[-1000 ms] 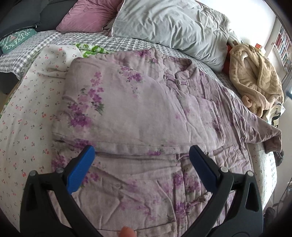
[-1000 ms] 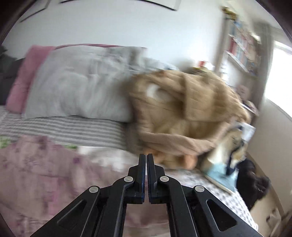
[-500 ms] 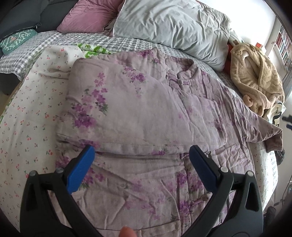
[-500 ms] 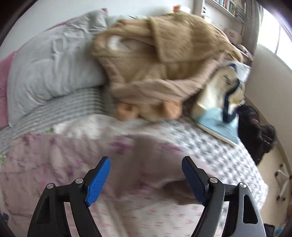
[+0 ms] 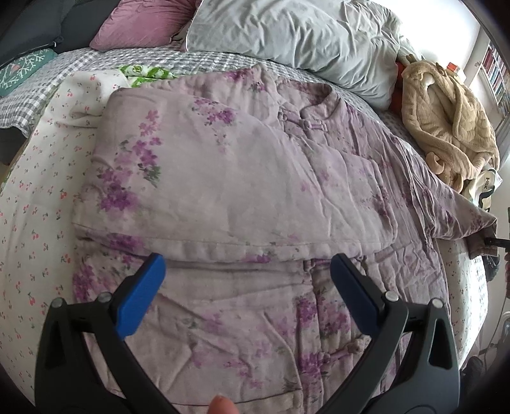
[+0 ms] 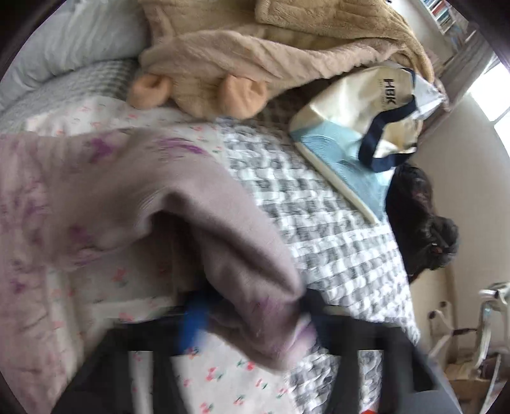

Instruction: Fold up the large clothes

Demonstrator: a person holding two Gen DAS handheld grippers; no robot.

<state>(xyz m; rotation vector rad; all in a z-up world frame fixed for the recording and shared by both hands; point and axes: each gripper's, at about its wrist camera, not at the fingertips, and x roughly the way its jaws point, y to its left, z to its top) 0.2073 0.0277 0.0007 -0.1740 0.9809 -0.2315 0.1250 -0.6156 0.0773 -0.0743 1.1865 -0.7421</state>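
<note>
A lilac quilted jacket with purple flower print lies spread on the bed, its left sleeve folded across the chest. My left gripper is open and empty, hovering over the jacket's lower front. The jacket's right sleeve stretches toward the bed's right edge. My right gripper is open, blurred by motion, with its jaws on either side of the sleeve's cuff end; the cuff hides the fingertips.
Grey and pink pillows lie at the bedhead. A tan fleece robe and a white-and-blue tote bag sit at the bed's right side. A dark object lies past the bed edge.
The right gripper opened, swung down from the robe to the sleeve cuff and now straddles it. The left gripper stayed open and barely shifted over the jacket.
</note>
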